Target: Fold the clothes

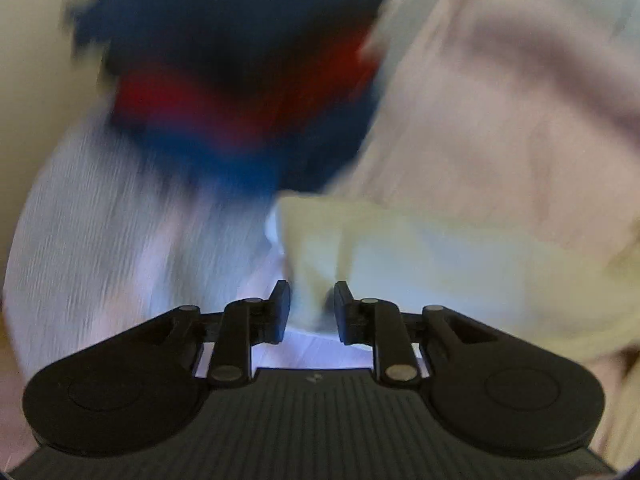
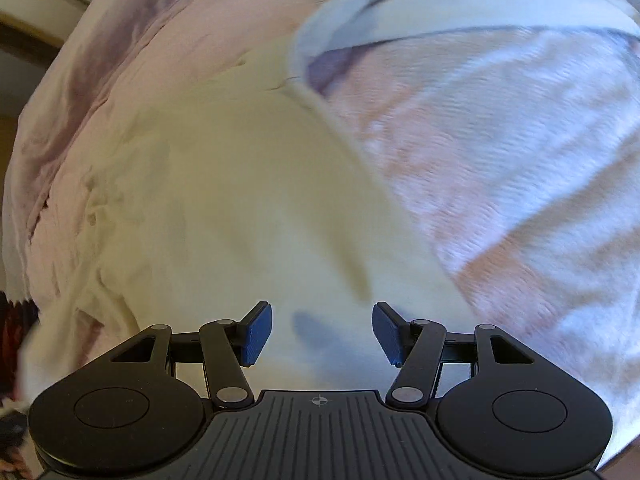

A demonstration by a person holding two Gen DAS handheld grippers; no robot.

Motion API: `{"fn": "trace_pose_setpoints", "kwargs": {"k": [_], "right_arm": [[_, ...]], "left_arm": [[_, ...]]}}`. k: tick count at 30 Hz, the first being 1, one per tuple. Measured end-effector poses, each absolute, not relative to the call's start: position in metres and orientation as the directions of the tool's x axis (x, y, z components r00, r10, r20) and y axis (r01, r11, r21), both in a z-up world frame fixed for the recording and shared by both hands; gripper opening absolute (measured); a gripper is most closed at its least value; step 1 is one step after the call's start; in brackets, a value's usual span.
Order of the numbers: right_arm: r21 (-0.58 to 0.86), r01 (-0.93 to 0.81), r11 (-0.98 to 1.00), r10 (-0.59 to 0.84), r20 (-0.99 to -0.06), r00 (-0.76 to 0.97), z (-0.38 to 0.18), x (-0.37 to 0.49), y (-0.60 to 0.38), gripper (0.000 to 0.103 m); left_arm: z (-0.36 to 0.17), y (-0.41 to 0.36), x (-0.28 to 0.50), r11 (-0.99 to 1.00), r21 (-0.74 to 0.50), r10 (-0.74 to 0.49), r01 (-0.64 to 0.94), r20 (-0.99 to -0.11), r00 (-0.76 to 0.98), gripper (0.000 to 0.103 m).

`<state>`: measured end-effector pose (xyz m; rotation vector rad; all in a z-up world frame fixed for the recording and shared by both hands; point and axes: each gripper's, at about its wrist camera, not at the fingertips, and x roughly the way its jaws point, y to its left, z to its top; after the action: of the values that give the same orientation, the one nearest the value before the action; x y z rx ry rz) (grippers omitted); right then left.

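A cream garment [image 2: 240, 184] lies spread over a pale pink and white bedcover [image 2: 500, 152]. My right gripper [image 2: 322, 330] hovers just over the cream cloth, open, with nothing between its blue pads [image 2: 258, 332]. In the left wrist view the image is blurred by motion. There, my left gripper [image 1: 312, 308] has its jaws narrowed on a lifted fold of the cream garment [image 1: 400, 248], which drapes off to the right.
A dark blue and red garment [image 1: 240, 92] lies ahead of the left gripper, heavily blurred. Pale pink bedding [image 1: 500, 100] is bunched on the right. The bedcover's edge and a dark floor area [image 2: 12, 320] show at the far left of the right wrist view.
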<state>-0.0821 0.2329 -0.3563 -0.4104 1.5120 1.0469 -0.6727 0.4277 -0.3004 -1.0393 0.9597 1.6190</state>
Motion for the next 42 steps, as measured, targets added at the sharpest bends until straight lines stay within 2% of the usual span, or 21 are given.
{"fn": "trace_pose_setpoints", "kwargs": {"k": [4, 7, 10, 14, 19, 25, 26, 28, 29, 30, 32, 34, 37, 39, 40, 41, 42], "right_arm": [[0.334, -0.823, 0.459, 0.299, -0.931, -0.211, -0.341, -0.075, 0.254, 0.059], [0.320, -0.861, 0.396, 0.344, -0.921, -0.184, -0.324, -0.057, 0.275, 0.059], [0.326, -0.887, 0.328, 0.402, -0.897, -0.181, -0.309, -0.039, 0.309, 0.059], [0.373, -0.905, 0.206, 0.457, -0.854, -0.248, -0.315, -0.021, 0.377, 0.059], [0.477, -0.874, 0.088, 0.432, -0.809, -0.398, -0.351, -0.030, 0.466, 0.059], [0.635, -0.768, 0.082, 0.327, -0.745, -0.581, -0.414, -0.045, 0.528, 0.059], [0.665, -0.743, 0.082, 0.302, -0.727, -0.617, -0.424, -0.048, 0.533, 0.059], [0.703, -0.706, 0.090, 0.248, -0.702, -0.668, -0.440, -0.056, 0.534, 0.059], [0.715, -0.696, 0.072, 0.256, -0.688, -0.680, -0.439, -0.057, 0.531, 0.032], [0.726, -0.686, 0.054, 0.264, -0.673, -0.691, -0.438, -0.058, 0.527, 0.001], [0.747, -0.664, 0.017, 0.279, -0.641, -0.715, -0.435, -0.060, 0.519, 0.001], [0.765, -0.641, -0.058, 0.408, -0.568, -0.715, -0.404, -0.047, 0.500, 0.001], [0.678, -0.706, -0.205, 0.644, -0.450, -0.619, -0.337, -0.023, 0.457, 0.001], [0.583, -0.768, -0.267, 0.731, -0.397, -0.555, -0.305, -0.017, 0.429, 0.001], [0.558, -0.784, -0.272, 0.734, -0.407, -0.544, -0.301, -0.017, 0.423, 0.001], [0.539, -0.805, -0.248, 0.706, -0.468, -0.531, -0.307, -0.020, 0.426, 0.003], [0.517, -0.826, -0.224, 0.675, -0.529, -0.514, -0.314, -0.023, 0.430, 0.011]], "left_arm": [[-0.307, 0.412, -0.635, -0.170, 0.078, 0.250, -0.982, -0.961, -0.119, 0.018], [-0.294, 0.418, -0.592, -0.087, -0.077, 0.289, -0.993, -0.956, 0.049, 0.018], [-0.286, 0.449, -0.535, 0.051, -0.229, 0.329, -0.972, -0.915, 0.233, 0.027], [-0.293, 0.500, -0.442, 0.262, -0.325, 0.315, -0.909, -0.861, 0.398, 0.032], [-0.316, 0.551, -0.340, 0.425, -0.363, 0.247, -0.829, -0.835, 0.492, 0.037], [-0.359, 0.586, -0.291, 0.340, -0.412, 0.204, -0.845, -0.845, 0.494, 0.044], [-0.359, 0.586, -0.290, 0.343, -0.419, 0.207, -0.841, -0.839, 0.503, 0.044], [-0.349, 0.582, -0.290, 0.390, -0.447, 0.237, -0.805, -0.796, 0.557, 0.032], [-0.344, 0.579, -0.291, 0.414, -0.460, 0.250, -0.786, -0.772, 0.584, 0.021], [-0.339, 0.577, -0.291, 0.438, -0.471, 0.263, -0.766, -0.748, 0.609, 0.006], [-0.329, 0.573, -0.292, 0.485, -0.489, 0.284, -0.725, -0.696, 0.659, 0.006], [-0.319, 0.568, -0.292, 0.532, -0.502, 0.301, -0.682, -0.640, 0.707, 0.005], [-0.304, 0.562, -0.293, 0.601, -0.512, 0.319, -0.613, -0.550, 0.772, 0.006], [-0.294, 0.557, -0.294, 0.646, -0.513, 0.324, -0.565, -0.486, 0.811, 0.016], [-0.298, 0.560, -0.292, 0.632, -0.506, 0.329, -0.587, -0.510, 0.794, 0.022], [-0.313, 0.567, -0.288, 0.579, -0.489, 0.333, -0.652, -0.588, 0.737, 0.036], [-0.323, 0.573, -0.286, 0.542, -0.481, 0.331, -0.689, -0.632, 0.701, 0.036]]}}
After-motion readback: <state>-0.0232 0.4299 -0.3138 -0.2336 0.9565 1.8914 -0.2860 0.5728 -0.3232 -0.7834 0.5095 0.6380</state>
